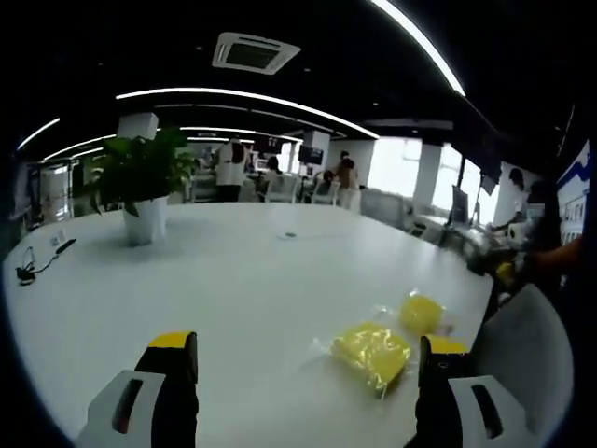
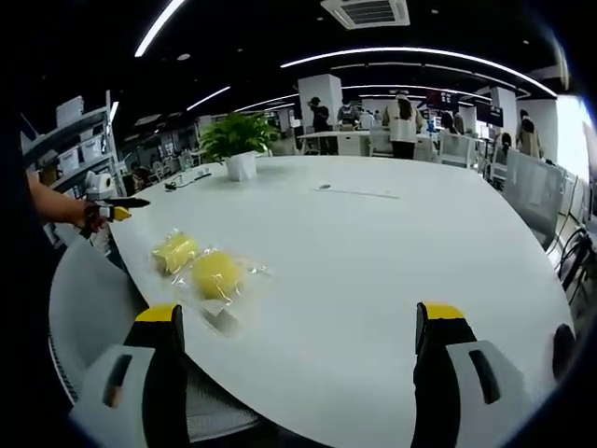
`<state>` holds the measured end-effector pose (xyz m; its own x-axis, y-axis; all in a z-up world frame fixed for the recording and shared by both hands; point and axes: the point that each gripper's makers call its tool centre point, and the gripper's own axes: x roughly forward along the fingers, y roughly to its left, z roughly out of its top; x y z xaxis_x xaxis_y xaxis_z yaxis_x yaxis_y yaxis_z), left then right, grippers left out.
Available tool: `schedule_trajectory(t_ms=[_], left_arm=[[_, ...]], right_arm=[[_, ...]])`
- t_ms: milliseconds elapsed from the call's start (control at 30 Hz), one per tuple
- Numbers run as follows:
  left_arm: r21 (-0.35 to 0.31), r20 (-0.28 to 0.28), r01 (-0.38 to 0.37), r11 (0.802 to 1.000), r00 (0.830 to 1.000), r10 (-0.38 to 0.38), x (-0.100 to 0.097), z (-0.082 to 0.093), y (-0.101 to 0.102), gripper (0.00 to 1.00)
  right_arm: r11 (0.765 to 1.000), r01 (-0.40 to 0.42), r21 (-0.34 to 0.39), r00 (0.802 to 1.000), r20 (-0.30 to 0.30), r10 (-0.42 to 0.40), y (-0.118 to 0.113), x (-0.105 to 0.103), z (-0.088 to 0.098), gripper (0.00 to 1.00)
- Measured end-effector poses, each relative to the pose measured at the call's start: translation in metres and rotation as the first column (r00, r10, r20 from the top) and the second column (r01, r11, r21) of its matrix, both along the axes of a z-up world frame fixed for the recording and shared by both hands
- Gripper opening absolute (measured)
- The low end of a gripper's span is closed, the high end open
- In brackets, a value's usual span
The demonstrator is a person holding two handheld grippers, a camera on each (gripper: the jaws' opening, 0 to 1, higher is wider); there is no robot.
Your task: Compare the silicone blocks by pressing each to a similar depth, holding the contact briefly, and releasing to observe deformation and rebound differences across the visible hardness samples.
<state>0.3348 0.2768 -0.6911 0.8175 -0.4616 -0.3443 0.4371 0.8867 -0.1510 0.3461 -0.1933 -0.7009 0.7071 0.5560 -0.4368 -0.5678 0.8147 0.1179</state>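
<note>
Two yellow silicone blocks in clear plastic wrap lie on the large white bench (image 1: 233,280), near its edge. Left hand-held gripper (image 1: 308,359): jaws wide apart, holding nothing, above the bench surface; the nearer yellow wrapped block (image 1: 371,353) sits just ahead, close to the right jaw, the smaller farther yellow wrapped block (image 1: 422,314) just beyond it, further right. Right hand-held gripper (image 2: 297,327): jaws also spread, empty; from here both blocks lie ahead and left, the rounder one (image 2: 216,274) just past the left jaw, the other (image 2: 175,250) beyond. No contact yet; pressing looks not begun. Judgement: the left hand-held gripper is better placed to start, with a small shift right to centre the nearer block. Press squarely on the middle, not the loose wrap edges, which could slide on the smooth bench. Match depth on both blocks, pause, lift straight off. A potted green plant (image 1: 140,182) stands well beyond, clear of the work.
</note>
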Motion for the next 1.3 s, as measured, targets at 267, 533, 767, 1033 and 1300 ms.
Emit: schedule_trajectory(t_ms=[267,533,767,1033,1300], left_arm=[[-0.011,-0.013,-0.019,1.000,1.000,0.018,-0.007,-0.001,0.006,1.00],[0.009,0.020,-0.025,1.000,1.000,0.025,-0.001,0.006,0.005,1.00],[-0.004,0.007,-0.018,1.000,1.000,0.018,-0.006,0.002,0.006,1.00],[0.018,0.009,0.009,1.000,1.000,-0.009,-0.013,0.002,0.003,1.00],[0.020,0.001,0.000,1.000,1.000,0.000,-0.012,-0.001,0.006,1.00]], right_arm=[[1.000,0.002,-0.021,1.000,0.011,-0.001,-0.003,-0.002,-0.003,0.97],[0.999,-0.028,-0.043,0.999,0.024,0.029,0.000,0.001,0.000,0.97],[0.998,-0.043,-0.050,0.999,0.016,0.044,0.005,0.001,-0.002,0.97],[0.997,-0.057,-0.061,0.998,0.006,0.058,0.004,0.001,-0.007,0.97],[0.996,-0.061,-0.062,0.998,-0.002,0.061,0.003,0.000,-0.008,0.97]])
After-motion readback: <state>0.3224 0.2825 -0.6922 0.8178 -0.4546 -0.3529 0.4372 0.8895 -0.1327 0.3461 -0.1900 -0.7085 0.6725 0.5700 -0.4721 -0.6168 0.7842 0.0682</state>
